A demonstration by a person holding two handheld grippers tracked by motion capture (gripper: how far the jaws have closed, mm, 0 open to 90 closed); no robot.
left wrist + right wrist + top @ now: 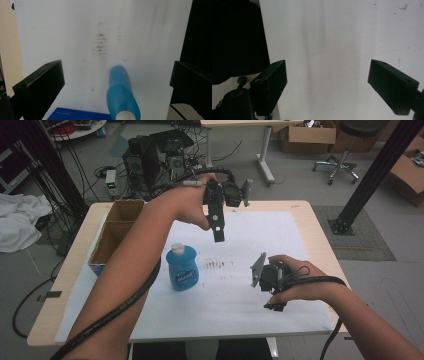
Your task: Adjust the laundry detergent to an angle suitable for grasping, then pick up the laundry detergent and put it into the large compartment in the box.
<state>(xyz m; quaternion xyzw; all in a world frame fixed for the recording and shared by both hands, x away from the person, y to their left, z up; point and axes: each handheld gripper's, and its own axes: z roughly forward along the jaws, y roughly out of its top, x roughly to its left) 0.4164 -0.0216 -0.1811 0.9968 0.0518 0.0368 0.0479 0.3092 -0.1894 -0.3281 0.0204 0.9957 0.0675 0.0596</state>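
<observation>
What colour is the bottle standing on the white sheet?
Blue, with a pale cap; the bottle shows best in the high view.

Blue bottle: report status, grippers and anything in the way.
Left gripper open, raised above the table. Right gripper open, empty. Blue bottle upright on white sheet, untouched. Nothing in the way.

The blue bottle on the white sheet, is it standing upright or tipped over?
Upright: the blue bottle stands on its base on the white sheet, white cap on top.

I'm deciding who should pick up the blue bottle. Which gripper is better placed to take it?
Left, probably. The left gripper hangs above the white sheet with open jaws, and its own view looks straight down on the blue bottle. The right gripper sits farther off, its view facing bare sheet.
</observation>
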